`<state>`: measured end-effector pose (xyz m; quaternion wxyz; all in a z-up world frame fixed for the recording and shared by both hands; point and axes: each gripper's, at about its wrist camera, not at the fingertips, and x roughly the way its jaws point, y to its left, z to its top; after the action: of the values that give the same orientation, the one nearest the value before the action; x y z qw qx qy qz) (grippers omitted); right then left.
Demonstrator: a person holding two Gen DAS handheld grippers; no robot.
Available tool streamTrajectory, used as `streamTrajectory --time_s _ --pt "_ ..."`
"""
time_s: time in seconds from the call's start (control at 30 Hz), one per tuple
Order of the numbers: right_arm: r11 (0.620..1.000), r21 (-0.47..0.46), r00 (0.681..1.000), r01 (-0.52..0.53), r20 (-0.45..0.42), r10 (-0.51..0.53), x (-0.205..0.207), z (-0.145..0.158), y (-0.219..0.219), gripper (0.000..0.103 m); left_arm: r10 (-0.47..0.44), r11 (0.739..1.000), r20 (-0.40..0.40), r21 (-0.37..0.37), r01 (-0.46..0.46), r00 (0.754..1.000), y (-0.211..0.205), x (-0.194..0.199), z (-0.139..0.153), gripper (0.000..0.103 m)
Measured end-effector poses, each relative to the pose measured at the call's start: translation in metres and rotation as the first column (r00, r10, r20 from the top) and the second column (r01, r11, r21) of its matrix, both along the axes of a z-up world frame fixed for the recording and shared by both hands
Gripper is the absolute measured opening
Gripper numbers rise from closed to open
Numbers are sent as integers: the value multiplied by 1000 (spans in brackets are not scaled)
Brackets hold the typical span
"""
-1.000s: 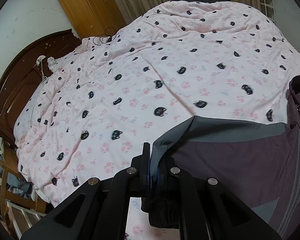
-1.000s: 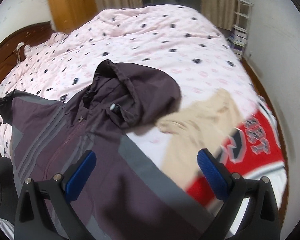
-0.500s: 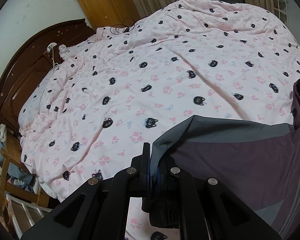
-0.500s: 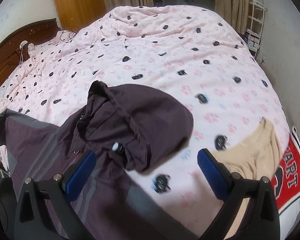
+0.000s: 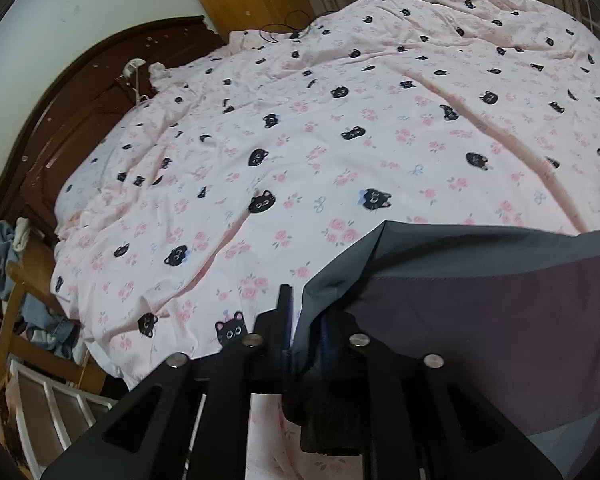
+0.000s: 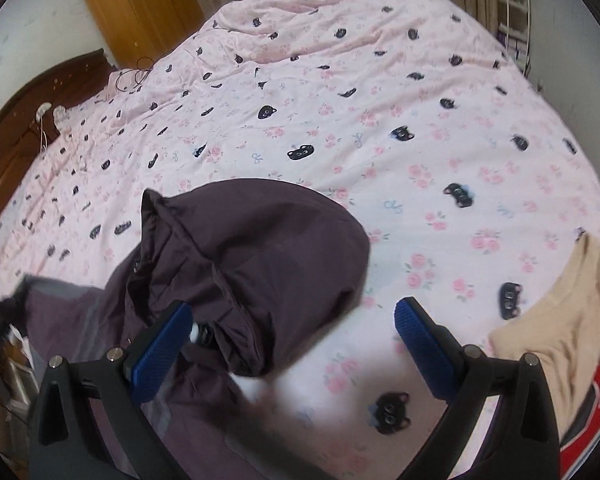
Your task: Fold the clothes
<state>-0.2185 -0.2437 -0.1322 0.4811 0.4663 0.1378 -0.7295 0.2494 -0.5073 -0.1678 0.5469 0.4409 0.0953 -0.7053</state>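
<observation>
A dark purple hooded jacket (image 6: 260, 264) with grey panels lies on the pink cat-print bedspread (image 6: 380, 120). In the left wrist view my left gripper (image 5: 304, 320) is shut on the jacket's grey edge (image 5: 480, 300), holding it just above the bed. In the right wrist view my right gripper (image 6: 292, 340) is open, its blue pads (image 6: 160, 352) either side of the hood's lower edge, empty. The jacket's hood faces up, bunched.
A beige garment (image 6: 560, 320) and a red jersey (image 6: 592, 420) lie at the bed's right edge. A dark wooden headboard (image 5: 80, 120) is at left, a wooden chair with clothes (image 5: 12, 280) beside the bed, wardrobe (image 6: 140, 4) and curtains behind.
The right gripper has swung left and forward over the hood; the beige and red clothes slid to the right edge of view. The left gripper has shifted with the jacket edge still held.
</observation>
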Motion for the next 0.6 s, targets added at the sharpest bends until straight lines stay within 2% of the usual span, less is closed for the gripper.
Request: streamTrajectory --time_s 0.07,0.13,0.17,0.23,0.3,0.33,0.4,0.53,0.6 --pt "1000 -5 1000 16 27 -15 -8 -2 -10 103 15 1000 -42 -4 -15 999 5 7 -7 20" --pt "999 1 998 34 60 -34 -19 -8 -19 103 44 999 -138 27 -40 989 8 20 -14 28" --pt "999 5 996 44 79 -45 -24 -11 -24 103 67 997 -198 54 -57 978 9 29 -16 35" --pt "998 15 990 65 123 -67 -36 -19 -32 103 104 992 -310 99 -77 945 11 45 -15 36" --pt "997 24 982 77 173 -80 -46 -29 -40 103 112 993 -402 78 -87 909 14 60 -4 59" --pt "996 32 977 80 197 -85 -50 -35 -43 103 116 993 -434 75 -93 893 16 65 -1 81" --pt "995 61 967 80 235 -93 -54 -48 -50 103 115 993 -484 85 -84 868 21 74 1 83" --pt "995 67 956 72 280 -88 -54 -66 -60 101 88 995 -488 77 -58 869 37 78 2 83" --pt "996 66 959 54 274 -70 -53 -68 -65 81 74 997 -466 43 -61 882 45 74 4 83"
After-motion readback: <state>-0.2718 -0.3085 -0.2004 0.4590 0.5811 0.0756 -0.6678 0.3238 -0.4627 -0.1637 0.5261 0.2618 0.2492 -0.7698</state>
